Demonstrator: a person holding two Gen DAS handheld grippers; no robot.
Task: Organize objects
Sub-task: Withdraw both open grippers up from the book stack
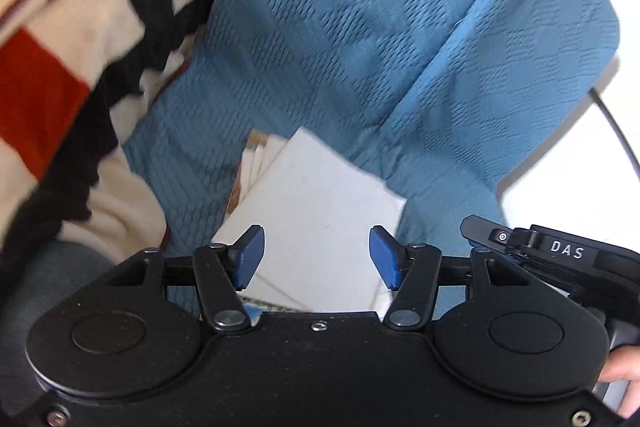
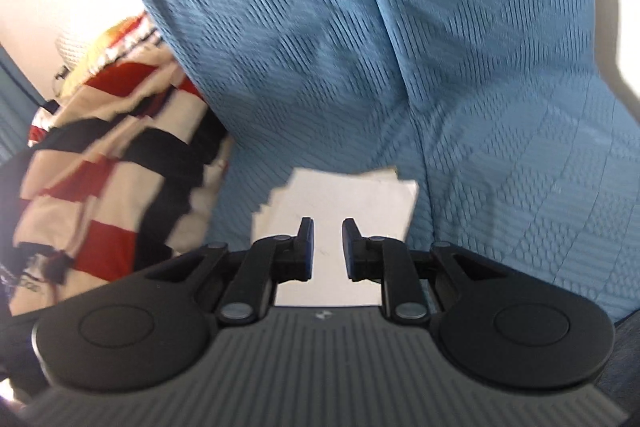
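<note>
Blue-covered seat cushion carries the loose white paper stack beside a striped blanket, and with left claw and right claw both parted and empty above it, the uneven sheets could slide apart.

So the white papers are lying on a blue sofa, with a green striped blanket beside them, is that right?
Not quite: the blanket is striped red, black and cream, not green, as the left wrist view shows. The white papers do lie on the blue sofa beside it.

Blue textured sofa cover, white papers (red/black/cream striped blanket)
</note>
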